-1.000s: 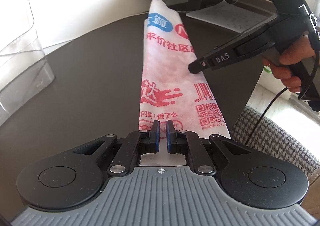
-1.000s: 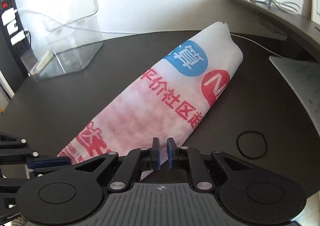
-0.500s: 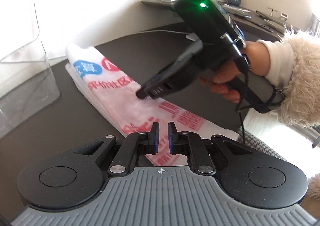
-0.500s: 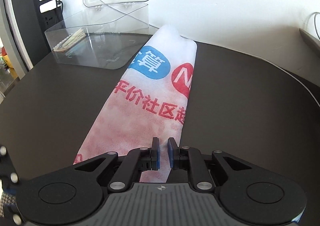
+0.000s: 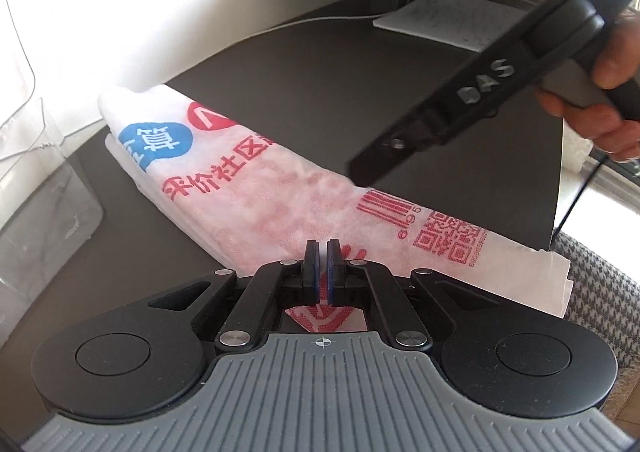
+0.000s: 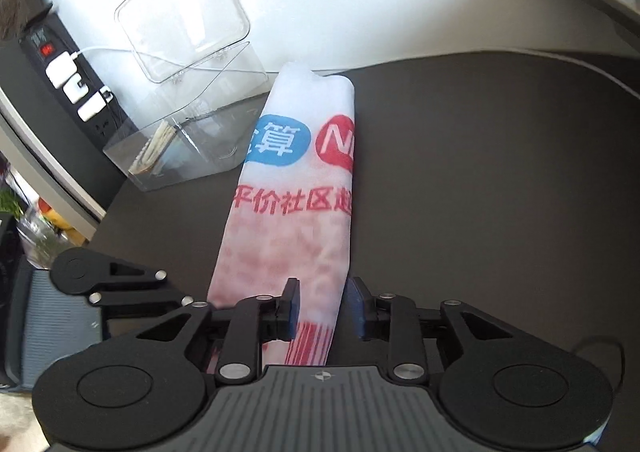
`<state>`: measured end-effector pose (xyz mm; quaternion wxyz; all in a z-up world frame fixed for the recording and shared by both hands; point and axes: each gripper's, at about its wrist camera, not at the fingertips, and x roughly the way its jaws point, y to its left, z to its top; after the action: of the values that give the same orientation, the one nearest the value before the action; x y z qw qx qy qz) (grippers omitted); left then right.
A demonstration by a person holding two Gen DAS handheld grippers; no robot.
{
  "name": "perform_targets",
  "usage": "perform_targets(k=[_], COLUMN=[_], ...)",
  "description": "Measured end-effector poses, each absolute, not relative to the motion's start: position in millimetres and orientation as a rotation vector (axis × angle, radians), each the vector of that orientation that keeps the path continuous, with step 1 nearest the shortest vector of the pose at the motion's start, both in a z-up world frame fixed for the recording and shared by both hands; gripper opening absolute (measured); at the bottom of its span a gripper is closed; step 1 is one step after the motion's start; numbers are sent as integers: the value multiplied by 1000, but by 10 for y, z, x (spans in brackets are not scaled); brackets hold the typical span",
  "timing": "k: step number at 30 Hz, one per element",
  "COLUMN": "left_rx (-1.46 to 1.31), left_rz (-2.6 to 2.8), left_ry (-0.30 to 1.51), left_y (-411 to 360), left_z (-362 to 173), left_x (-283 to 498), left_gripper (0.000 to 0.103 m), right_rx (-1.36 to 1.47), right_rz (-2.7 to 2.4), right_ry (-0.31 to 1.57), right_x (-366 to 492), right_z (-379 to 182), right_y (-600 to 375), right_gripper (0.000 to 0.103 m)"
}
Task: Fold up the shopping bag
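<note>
The shopping bag (image 5: pixel 280 196) is white with red and blue print, folded into a long narrow strip that lies flat on the dark table (image 5: pixel 360 84). My left gripper (image 5: pixel 322 248) is shut with nothing between its pads, over the strip's near edge. In the right wrist view the bag (image 6: pixel 292 220) runs away from me. My right gripper (image 6: pixel 324 298) is open, its jaws astride the strip's right edge near the barcode. In the left wrist view the right gripper's body (image 5: pixel 472 92) hovers above the strip.
A clear plastic box with its lid up (image 6: pixel 184 100) stands at the table's far left beside the bag's far end. A power strip (image 6: pixel 76 80) is on the left. A paper sheet (image 5: pixel 440 16) and a shelf with cables lie at the back right.
My right gripper has opened and now straddles the strip's right edge. Both views have swung round the bag. My left gripper stays shut.
</note>
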<state>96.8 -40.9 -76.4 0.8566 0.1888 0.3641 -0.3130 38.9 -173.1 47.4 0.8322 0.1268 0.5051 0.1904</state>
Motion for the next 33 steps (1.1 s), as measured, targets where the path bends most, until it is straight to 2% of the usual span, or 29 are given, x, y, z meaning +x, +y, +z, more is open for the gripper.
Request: perform_targets(k=[8,9,11,12,17,19,22,24,26,30,33], left_rx=[343,337,329,329,327,319,313,319,323,317,317], left_rz=[-648,-648,-643,-640,-631,-632,-632,-630,-629,-624,-619], left_ry=[774,776,776,776,772,771,768,763,760,757,753], left_y=[-379,-352,-331,-322,-298,-281,-268,-272,-277,-276,-283], left_z=[-809,-785,-746,-713,-667,-663,-661,-665,-667,-669,-671], left_x=[1021,1049,1025,991,911,908,904,903,902,893,884], left_gripper=[2,2,2,2,2,2,2,2,2,2,2], right_rx=[643,678,675,671,655,647,629,647,665,512,392], right_rz=[386,394,392,394,447,452,430,424,439,442,461], right_ry=[1214,1224,1220,1220,1262,1291,1286,1262,1203,1075,1085], right_x=[-207,-230,-254,-262,-394,-494,-587,-620,-594,-487,-435], right_z=[236,207,185,175,120,89,130,189,290,491,405], right_y=[-1908,-1892,-1840,-1817,-1820,-1855,-1902,-1939,-1948,-1689,-1405], right_gripper=[37,33,14,11,7,2,3,13,14,15,15])
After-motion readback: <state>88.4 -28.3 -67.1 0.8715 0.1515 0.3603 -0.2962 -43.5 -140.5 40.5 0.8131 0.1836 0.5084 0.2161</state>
